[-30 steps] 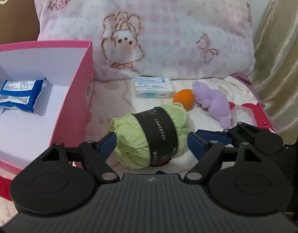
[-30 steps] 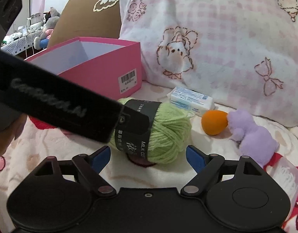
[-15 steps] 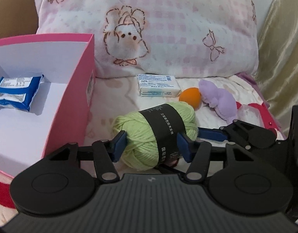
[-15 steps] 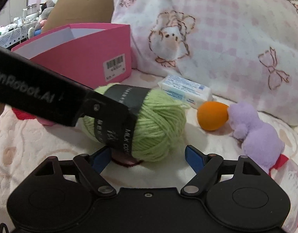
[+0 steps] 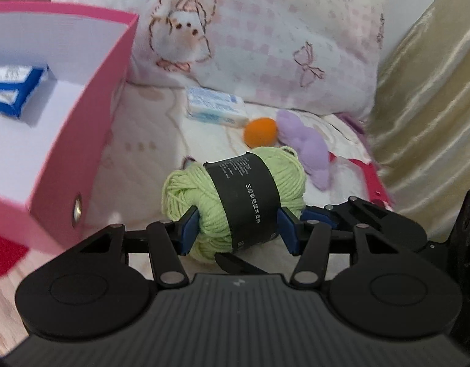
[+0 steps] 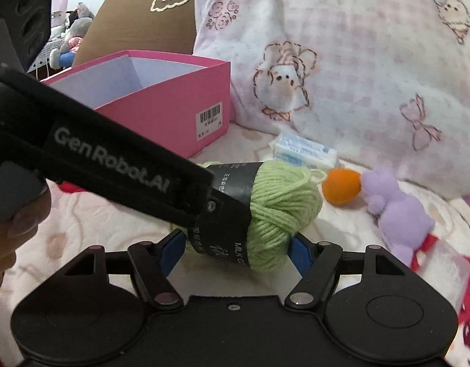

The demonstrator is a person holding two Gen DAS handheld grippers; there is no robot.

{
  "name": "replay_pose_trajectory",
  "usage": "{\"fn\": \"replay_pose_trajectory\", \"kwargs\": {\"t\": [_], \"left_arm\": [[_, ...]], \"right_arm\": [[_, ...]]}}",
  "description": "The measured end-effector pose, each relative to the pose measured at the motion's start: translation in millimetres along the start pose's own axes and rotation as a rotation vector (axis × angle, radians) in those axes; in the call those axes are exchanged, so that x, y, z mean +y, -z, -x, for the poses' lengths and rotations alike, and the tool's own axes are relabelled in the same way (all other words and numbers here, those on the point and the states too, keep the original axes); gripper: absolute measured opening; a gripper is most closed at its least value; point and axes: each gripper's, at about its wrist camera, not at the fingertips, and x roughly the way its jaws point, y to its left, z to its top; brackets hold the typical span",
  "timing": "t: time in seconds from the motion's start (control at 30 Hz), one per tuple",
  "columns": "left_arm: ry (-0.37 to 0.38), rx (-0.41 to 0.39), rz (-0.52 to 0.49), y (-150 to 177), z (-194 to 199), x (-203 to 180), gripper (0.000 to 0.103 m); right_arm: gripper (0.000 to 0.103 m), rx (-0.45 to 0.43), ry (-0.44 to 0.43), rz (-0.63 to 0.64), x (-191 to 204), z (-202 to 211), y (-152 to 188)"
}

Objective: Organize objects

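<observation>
Bedspread (image 5: 149, 140) – pink box (image 5: 91, 140) at left | my left gripper (image 5: 238, 229) clamps yarn ball (image 5: 235, 202) | right gripper (image 6: 235, 253) closing – yarn between, contact unclear

**Legible Markings**

1. Left gripper (image 6: 204, 205): the black arm crossing the right wrist view carries the white lettering "GenRobot.AI" along its side.

2. Green yarn ball (image 6: 281, 211): the black paper band around it shows white print. In the right wrist view the words "MILK CO" can be read near the lower edge, the rest being cut off by the curve. In the left wrist view the band (image 5: 247, 205) carries a line of small white characters, too small to read.

3. Pink box (image 6: 173, 116): a white sticker with a barcode sits on the end wall; the print beneath the bars is illegible.

4. White-and-blue packet (image 6: 305, 150): blue print present, not readable.
</observation>
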Motion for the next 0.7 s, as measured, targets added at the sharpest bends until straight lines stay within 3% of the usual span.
{"fn": "replay_pose_trajectory", "kwargs": {"t": [0.17,0.37,0.5,0.57,0.63,0.7], "left_arm": [[0.105,0.067,0.081,4,7,6,0.053],[0.16,0.129,0.108,11,5,0,0.053],[0.124,0.134,0.084,14,1,-3,0.053],[0.063,0.109,0.079,13,-2,1,0.053],[0.042,0.088,0.075,13,-5,6,0.056],[0.072,0.092,0.092,12,-8,10,0.055]], "right_arm": [[0.08,0.035,0.022,-0.052,9,24,3],[0.083,0.037,0.084,-0.072,11,43,10],[0.085,0.068,0.198,-0.051,9,38,18],[0.088,0.066,0.233,-0.04,8,34,22],[0.09,0.057,0.237,-0.034,5,31,25],[0.091,0.049,0.22,-0.043,1,29,26]]}}
